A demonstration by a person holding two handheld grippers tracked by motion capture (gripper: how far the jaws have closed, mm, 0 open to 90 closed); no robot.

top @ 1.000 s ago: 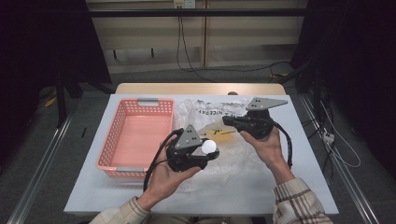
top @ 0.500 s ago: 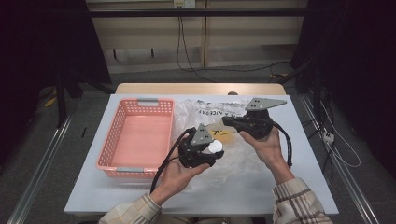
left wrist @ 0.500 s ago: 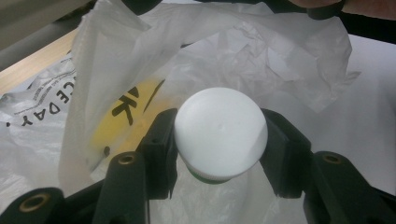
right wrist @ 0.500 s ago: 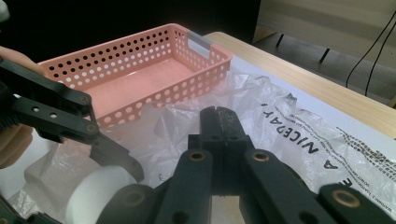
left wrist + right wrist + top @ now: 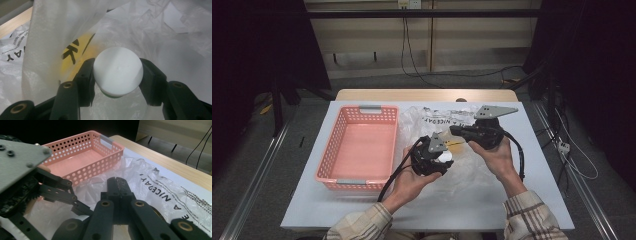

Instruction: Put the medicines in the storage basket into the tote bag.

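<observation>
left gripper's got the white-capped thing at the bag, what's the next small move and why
Probably ease the left gripper back out of the plastic bag, toward the pink basket. Its jaws clamp the white cap on both sides, bag film drapes around it, and the right gripper is shut on the bag, seemingly steadying it.

The crinkled, translucent white plastic bag [image 5: 160,187] carries black printed lettering. In the right gripper view the large capitals read "A NICEDAY", seen upside down and running along the bag's upper face; beside them sit several lines of much smaller black print, too fine to read. In the high view the same bag [image 5: 439,120] shows the large line as "NICEDAY", with the small print blurred. In the left gripper view a yellow printed patch [image 5: 75,53] on the bag bears a bold black "K", and at the left edge the letters "AY" appear below a row of tiny, unreadable characters.
</observation>
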